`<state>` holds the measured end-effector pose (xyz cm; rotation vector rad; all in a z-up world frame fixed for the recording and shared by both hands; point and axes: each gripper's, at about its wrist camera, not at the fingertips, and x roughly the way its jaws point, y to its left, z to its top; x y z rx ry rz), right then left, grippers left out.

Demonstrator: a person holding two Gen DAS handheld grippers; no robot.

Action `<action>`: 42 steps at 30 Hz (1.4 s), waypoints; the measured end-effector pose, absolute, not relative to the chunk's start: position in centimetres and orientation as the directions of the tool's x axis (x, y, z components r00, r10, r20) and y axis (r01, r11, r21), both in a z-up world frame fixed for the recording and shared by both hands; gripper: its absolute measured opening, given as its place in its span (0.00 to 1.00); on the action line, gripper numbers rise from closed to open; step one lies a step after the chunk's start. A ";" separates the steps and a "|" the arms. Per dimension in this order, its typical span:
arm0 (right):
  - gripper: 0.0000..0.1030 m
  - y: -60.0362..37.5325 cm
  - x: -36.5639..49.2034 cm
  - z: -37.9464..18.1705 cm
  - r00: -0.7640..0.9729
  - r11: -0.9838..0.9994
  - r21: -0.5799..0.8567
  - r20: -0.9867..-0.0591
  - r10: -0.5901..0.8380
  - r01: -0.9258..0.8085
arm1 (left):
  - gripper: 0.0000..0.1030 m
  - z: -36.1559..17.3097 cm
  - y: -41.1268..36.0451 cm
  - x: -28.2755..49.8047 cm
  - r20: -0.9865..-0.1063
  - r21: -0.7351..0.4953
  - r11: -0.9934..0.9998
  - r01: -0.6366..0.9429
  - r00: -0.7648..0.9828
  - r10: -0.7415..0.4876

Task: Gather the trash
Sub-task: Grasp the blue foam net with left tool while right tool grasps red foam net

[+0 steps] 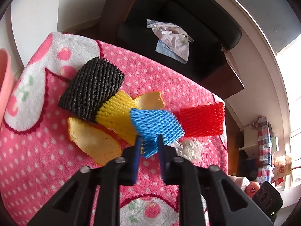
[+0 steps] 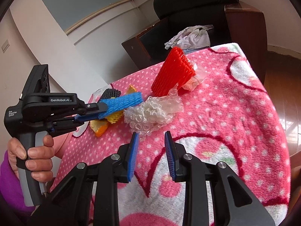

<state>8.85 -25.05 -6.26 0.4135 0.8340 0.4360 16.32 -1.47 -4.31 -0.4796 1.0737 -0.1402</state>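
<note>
- Our left gripper (image 1: 149, 146) pinches one end of the blue foam net (image 1: 157, 126); its long side points away, over the pink blanket (image 1: 169, 79).
- Our right gripper (image 2: 151, 137) is open, holding nothing, near the bubble wrap (image 2: 152, 113).

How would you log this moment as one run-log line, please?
left gripper: shut on blue foam net | right gripper: open, near bubble wrap
</note>
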 end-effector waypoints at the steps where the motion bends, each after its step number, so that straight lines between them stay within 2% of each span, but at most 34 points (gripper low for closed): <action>1: 0.29 -25.0 8.9 -6.3 0.592 0.833 0.514 -0.613 0.523 -0.205 | 0.07 -4.2 -1.4 16.2 -0.805 -0.441 0.890 -0.112 0.487 -0.338; 3: 0.38 -24.8 9.1 -6.4 0.587 0.828 0.522 -0.611 0.530 -0.204 | 0.05 -3.6 -1.2 15.8 -0.793 -0.439 0.894 -0.090 0.508 -0.338; 4: 0.39 -24.8 9.1 -6.3 0.588 0.826 0.526 -0.608 0.533 -0.204 | 0.05 -3.3 -1.2 15.6 -0.786 -0.436 0.896 -0.078 0.517 -0.338; 10: 0.39 -25.4 9.4 -6.0 0.607 0.828 0.527 -0.599 0.522 -0.192 | 0.04 -1.3 -0.9 13.2 -0.728 -0.418 0.908 0.022 0.589 -0.349; 17: 0.39 -28.4 11.8 -3.7 0.702 0.851 0.508 -0.557 0.445 -0.137 | 0.04 1.0 0.0 10.6 -0.672 -0.371 0.924 0.093 0.660 -0.336; 26: 0.39 -27.4 16.8 -1.9 0.757 0.897 0.403 -0.526 0.388 -0.179 | 0.04 1.2 0.8 9.2 -0.675 -0.350 0.933 0.086 0.667 -0.315; 33: 0.39 -26.1 19.6 -3.3 0.726 0.914 0.348 -0.572 0.382 -0.207 | 0.04 0.9 1.7 8.3 -0.677 -0.358 0.933 0.043 0.676 -0.291; 36: 0.39 -26.0 19.9 -4.2 0.704 0.909 0.367 -0.591 0.394 -0.200 | 0.04 0.6 2.1 7.9 -0.683 -0.358 0.933 0.025 0.674 -0.280; 37: 0.38 -26.1 19.8 -4.2 0.706 0.904 0.377 -0.584 0.401 -0.202 | 0.04 0.6 2.2 7.7 -0.685 -0.355 0.935 0.022 0.674 -0.276; 39: 0.19 -26.1 19.4 -4.2 0.708 0.897 0.391 -0.572 0.413 -0.207 | 0.04 0.6 2.3 7.7 -0.686 -0.352 0.936 0.017 0.675 -0.271; 42: 0.10 -26.4 18.7 -4.1 0.706 0.888 0.410 -0.566 0.427 -0.209 | 0.04 0.6 2.5 7.8 -0.682 -0.358 0.934 0.014 0.679 -0.272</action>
